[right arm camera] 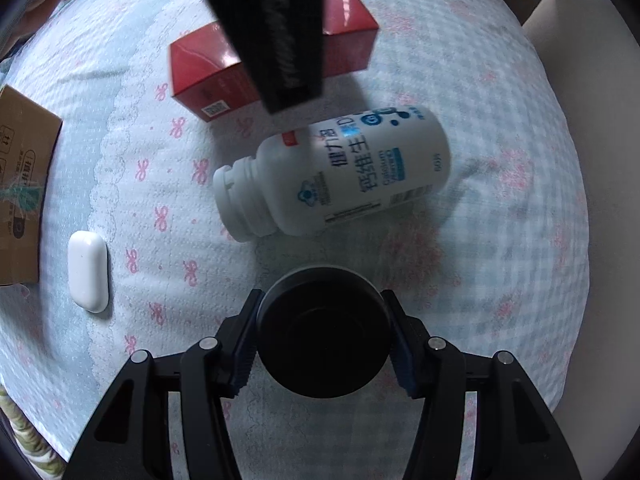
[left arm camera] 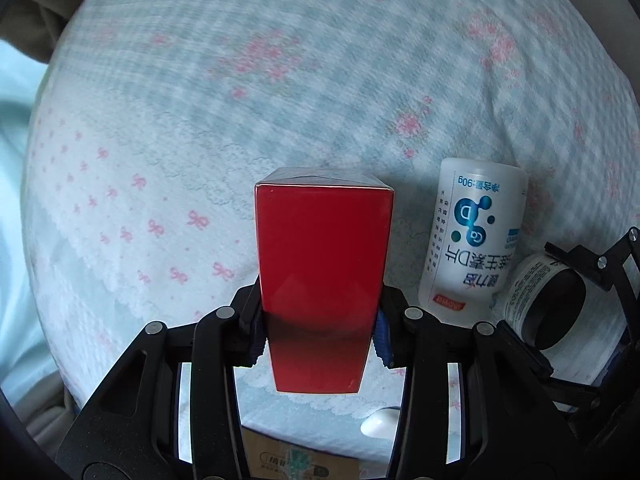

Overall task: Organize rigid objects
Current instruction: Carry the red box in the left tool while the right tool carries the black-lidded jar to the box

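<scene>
Red box [left arm camera: 324, 280] clamped in left gripper [left arm camera: 320, 336] jaws, white bottle [left arm camera: 472, 240] lying beside

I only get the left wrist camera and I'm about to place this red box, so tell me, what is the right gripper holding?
Observer: The right gripper is shut on a black round jar.
Operator: Where does the white bottle's neck point?
Observer: The white bottle lies on its side between the jar and your red box, neck toward a white oblong case.
Operator: What's by that case?
Observer: A cardboard box, just beside it.
</scene>
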